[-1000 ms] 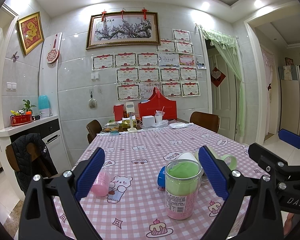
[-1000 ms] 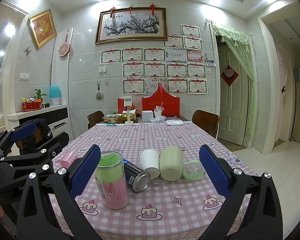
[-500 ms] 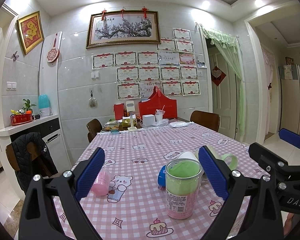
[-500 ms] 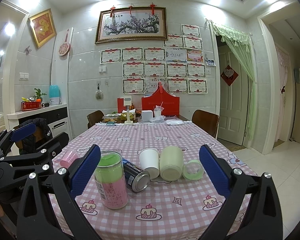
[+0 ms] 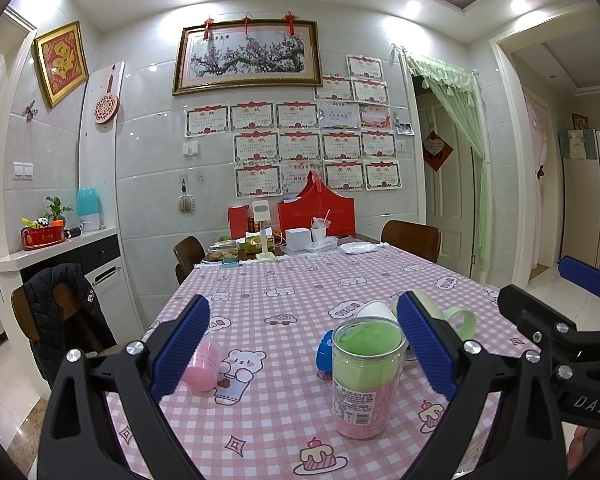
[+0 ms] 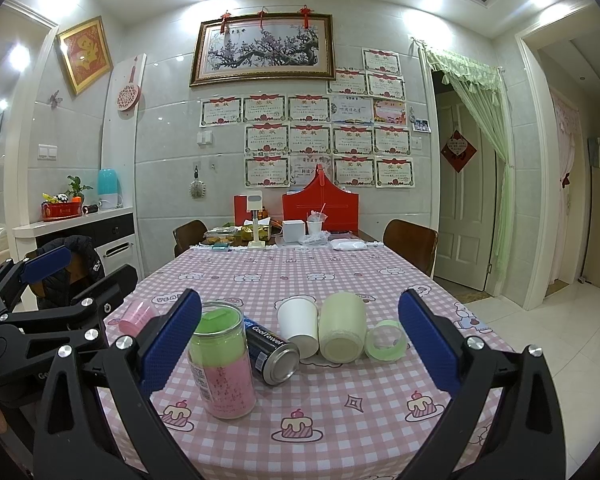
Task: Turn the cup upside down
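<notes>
While both grippers, left (image 5: 302, 344) and right (image 6: 300, 336), hover wide open and empty, the white paper cup (image 6: 299, 322) lying on its side on the pink checked tablecloth (image 6: 340, 412) awaits a grasp, judged the opening step

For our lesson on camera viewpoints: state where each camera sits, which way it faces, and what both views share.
Left wrist: on the left gripper, facing down the checked table; right gripper shows at right.
Right wrist: on the right gripper, same heading; left gripper shows at left.
Shared: clear jar, pink cup, white paper cup.
</notes>
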